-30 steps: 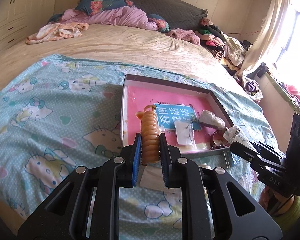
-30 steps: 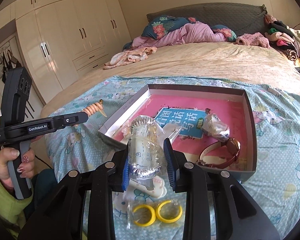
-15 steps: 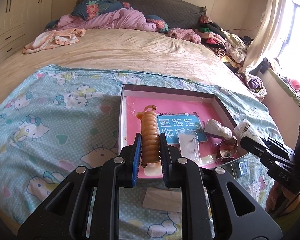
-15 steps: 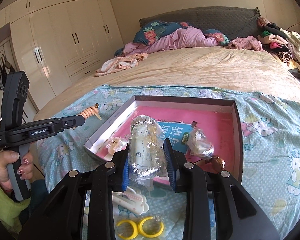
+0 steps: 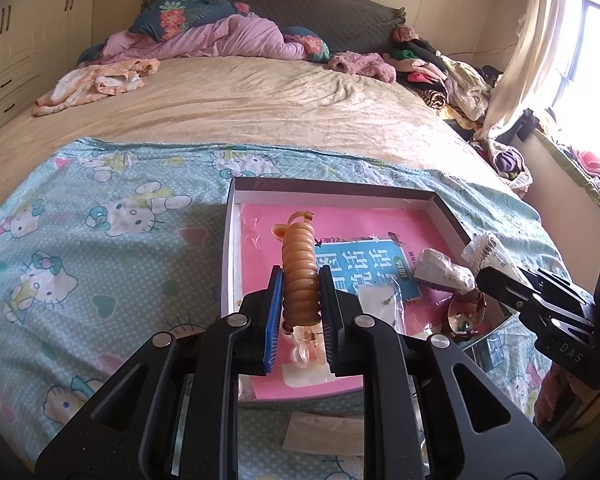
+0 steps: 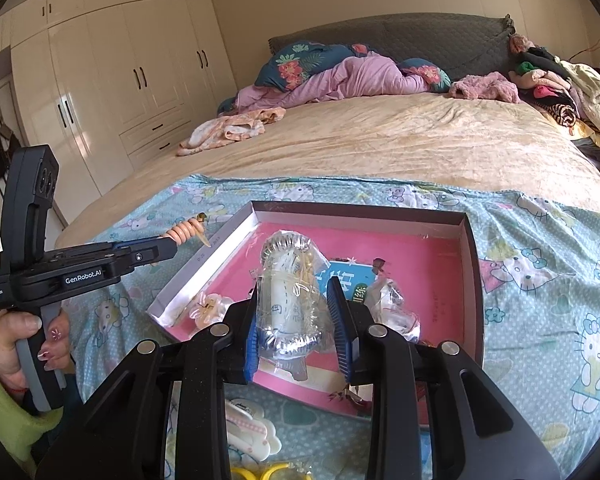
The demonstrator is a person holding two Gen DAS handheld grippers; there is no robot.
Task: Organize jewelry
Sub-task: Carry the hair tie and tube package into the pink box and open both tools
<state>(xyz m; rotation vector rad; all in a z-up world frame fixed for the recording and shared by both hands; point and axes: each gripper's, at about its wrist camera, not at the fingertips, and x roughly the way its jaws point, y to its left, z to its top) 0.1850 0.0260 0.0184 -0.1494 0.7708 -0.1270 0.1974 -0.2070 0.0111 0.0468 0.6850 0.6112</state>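
One coiled amber bracelet [image 5: 299, 276] is pinched by the left gripper [image 5: 299, 312] above one open box [image 5: 332, 194] lying on the bed [image 5: 240, 112]. One clear plastic packet [image 6: 290, 300] is clamped by the right gripper [image 6: 296, 332] over the same box; two yellow rings [image 6: 260, 473] are seen on the bedsheet [image 6: 560, 320].

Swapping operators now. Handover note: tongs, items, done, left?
Left tongs: shut on the amber spiral-coil bracelet, held above the box's left half.
Right tongs: shut on the clear crinkled plastic packet, over the near edge.
Shallow grey box with pink lining: already holds the brown-strap watch, small bagged pieces and a pale hair clip.
Left: set both held items down in the box, then collect the yellow rings and white-pink clip lying on the blue cartoon-cat sheet.
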